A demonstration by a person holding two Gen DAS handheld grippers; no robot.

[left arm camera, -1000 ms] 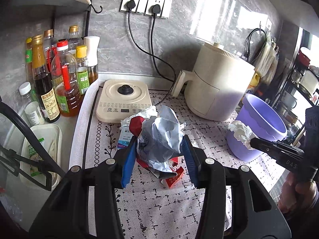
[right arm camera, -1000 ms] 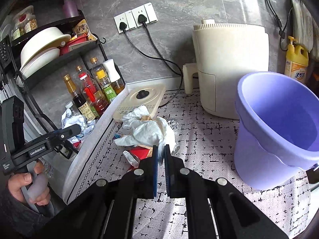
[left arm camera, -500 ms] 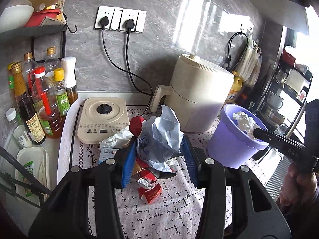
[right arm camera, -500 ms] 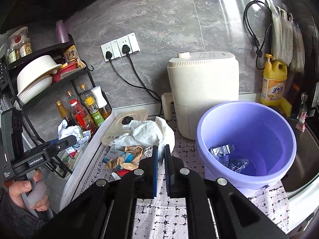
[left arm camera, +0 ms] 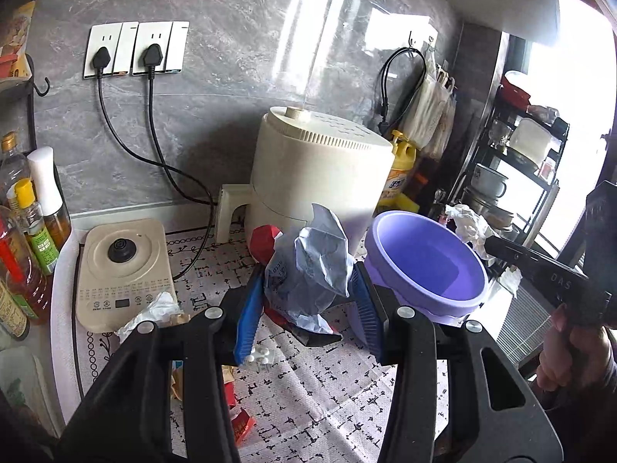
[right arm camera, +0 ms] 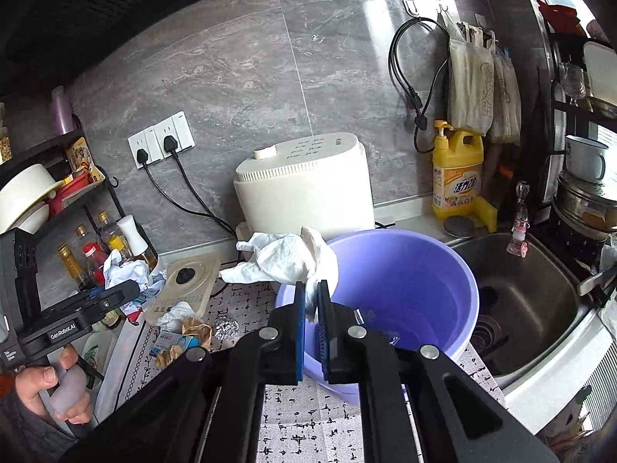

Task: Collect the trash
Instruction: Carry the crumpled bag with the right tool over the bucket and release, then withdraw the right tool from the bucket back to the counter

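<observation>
**Crumpled trash held at the purple bin**

Blue-grey crumpled wrapper (left arm camera: 308,266) sits clamped between the left gripper (left arm camera: 306,310) fingers, raised above the desk (left arm camera: 320,389), bin (left arm camera: 424,266) just right. White tissue (right arm camera: 287,258) is pinched between the right gripper (right arm camera: 312,332) fingers' nearly closed pads, level over the bin's near rim.

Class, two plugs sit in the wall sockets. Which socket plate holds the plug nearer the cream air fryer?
The right-hand plate's plug. The other plug sits further left, away from the air fryer.
</observation>
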